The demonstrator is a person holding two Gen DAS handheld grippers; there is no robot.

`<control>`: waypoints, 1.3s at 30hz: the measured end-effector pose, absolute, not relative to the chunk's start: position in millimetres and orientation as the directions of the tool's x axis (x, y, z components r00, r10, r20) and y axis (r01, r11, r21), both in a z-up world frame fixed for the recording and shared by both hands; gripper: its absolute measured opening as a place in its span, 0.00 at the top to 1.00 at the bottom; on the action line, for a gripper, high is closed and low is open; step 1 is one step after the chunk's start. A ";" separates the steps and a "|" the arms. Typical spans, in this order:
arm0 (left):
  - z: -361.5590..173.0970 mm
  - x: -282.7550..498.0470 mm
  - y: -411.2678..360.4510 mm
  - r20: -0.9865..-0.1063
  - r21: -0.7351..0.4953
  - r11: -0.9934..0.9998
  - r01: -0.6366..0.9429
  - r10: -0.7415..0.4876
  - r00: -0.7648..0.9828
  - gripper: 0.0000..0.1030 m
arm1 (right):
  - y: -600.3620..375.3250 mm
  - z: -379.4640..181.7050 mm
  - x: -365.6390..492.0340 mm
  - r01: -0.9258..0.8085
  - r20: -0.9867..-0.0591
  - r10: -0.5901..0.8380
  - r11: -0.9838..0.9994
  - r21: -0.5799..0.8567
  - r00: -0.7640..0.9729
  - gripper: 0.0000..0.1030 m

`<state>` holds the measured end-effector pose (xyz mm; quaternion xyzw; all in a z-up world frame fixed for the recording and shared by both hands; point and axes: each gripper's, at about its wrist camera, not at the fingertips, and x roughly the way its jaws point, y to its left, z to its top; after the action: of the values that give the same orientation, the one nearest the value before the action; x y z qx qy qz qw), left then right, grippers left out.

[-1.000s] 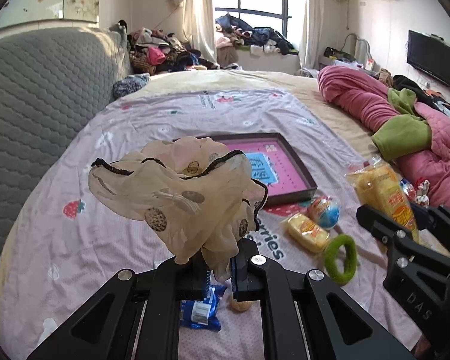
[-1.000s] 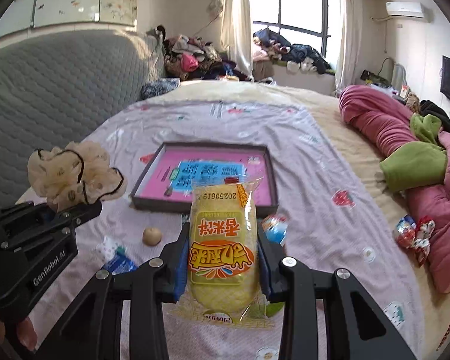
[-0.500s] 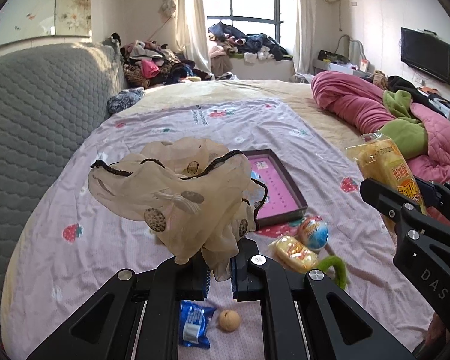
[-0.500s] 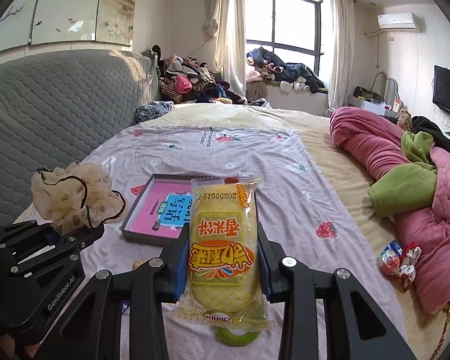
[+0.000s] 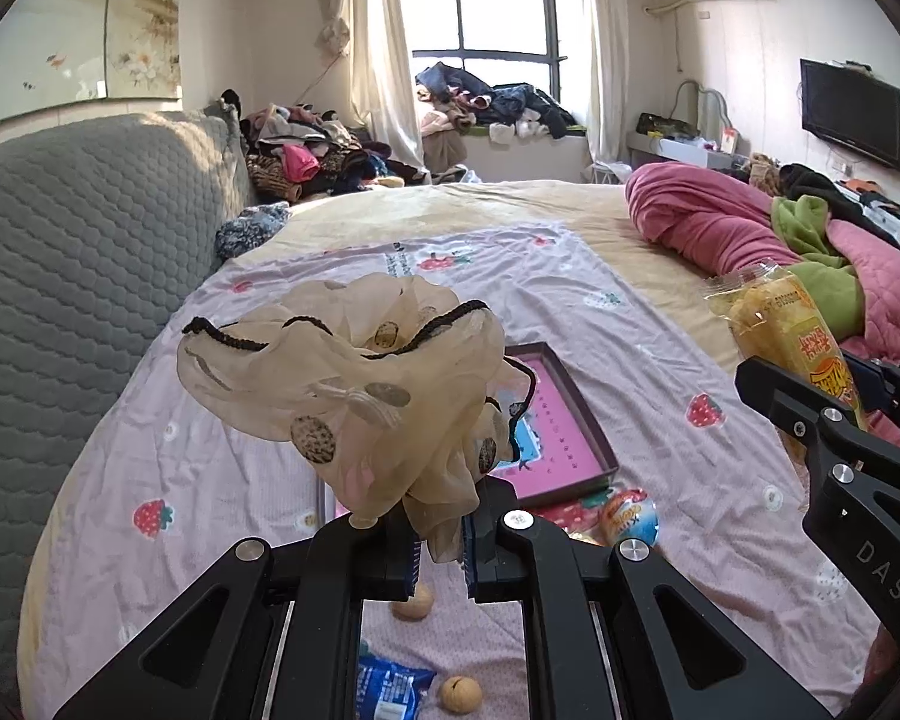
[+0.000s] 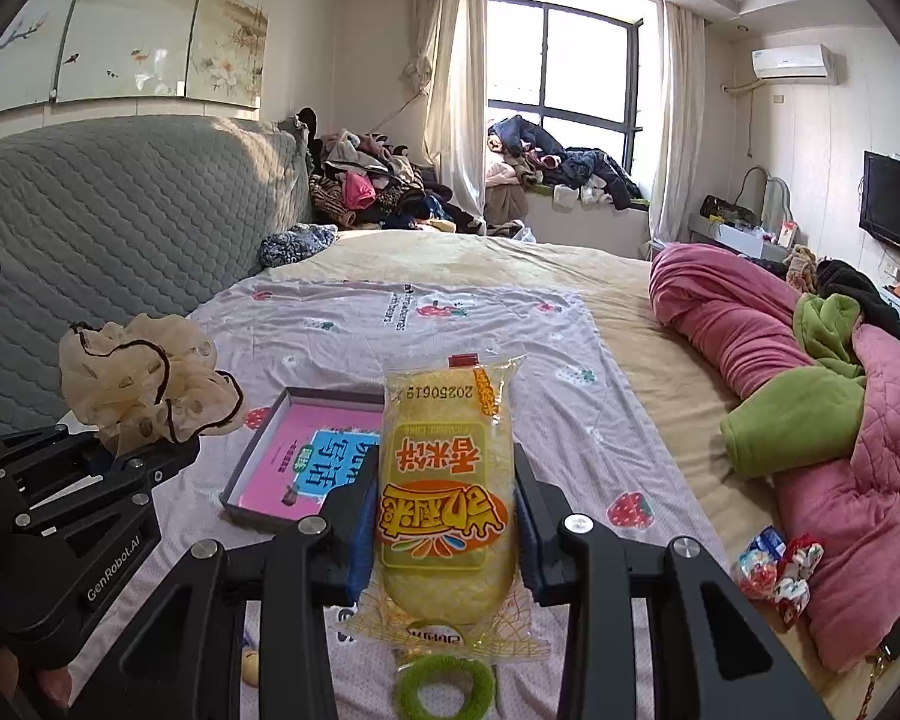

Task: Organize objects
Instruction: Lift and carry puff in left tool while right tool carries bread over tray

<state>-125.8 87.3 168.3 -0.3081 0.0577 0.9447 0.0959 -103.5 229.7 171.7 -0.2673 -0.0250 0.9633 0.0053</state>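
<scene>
The left tool [image 5: 438, 546] is clamped on a cream scrunchie [image 5: 354, 384], the right tool [image 6: 444, 516] on a yellow snack packet [image 6: 447, 480]; both are held above the bed [image 5: 570, 312]. Nothing has been placed in the pink-lined tray [image 6: 270, 480] yet. A green ring [image 6: 444, 687], nuts [image 5: 461, 695], a blue packet [image 5: 390, 690] and candies [image 6: 777, 564] remain scattered, so most sorting appears undone.

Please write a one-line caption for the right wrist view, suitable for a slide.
Right gripper holds a yellow snack packet above the bed; beside it, left gripper holds a cream scrunchie.
</scene>
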 end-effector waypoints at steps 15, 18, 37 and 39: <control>158.8 -176.4 86.9 -0.601 0.062 -0.978 -0.201 0.124 -0.789 0.89 | 221.9 170.1 -152.9 0.019 -0.503 0.013 -0.998 -0.057 -0.864 0.63; 154.5 -189.7 85.2 -0.605 0.060 -0.979 -0.194 0.119 -0.787 0.89 | 219.9 167.2 -163.5 0.024 -0.507 0.009 -0.998 -0.057 -0.862 0.63; 102.6 -267.6 76.9 -0.650 0.034 -0.987 -0.159 0.099 -0.754 0.89 | 217.5 130.9 -235.5 0.034 -0.562 0.014 -0.997 -0.075 -0.827 0.63; 97.7 -274.4 76.0 -0.655 0.034 -0.987 -0.156 0.096 -0.749 0.89 | 221.0 125.8 -242.9 0.032 -0.569 0.006 -0.998 -0.057 -0.822 0.63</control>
<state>-274.4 76.0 97.7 -0.3476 0.0434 0.9342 0.0675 -242.9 221.0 125.8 -0.2982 -0.0320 0.9539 -0.0067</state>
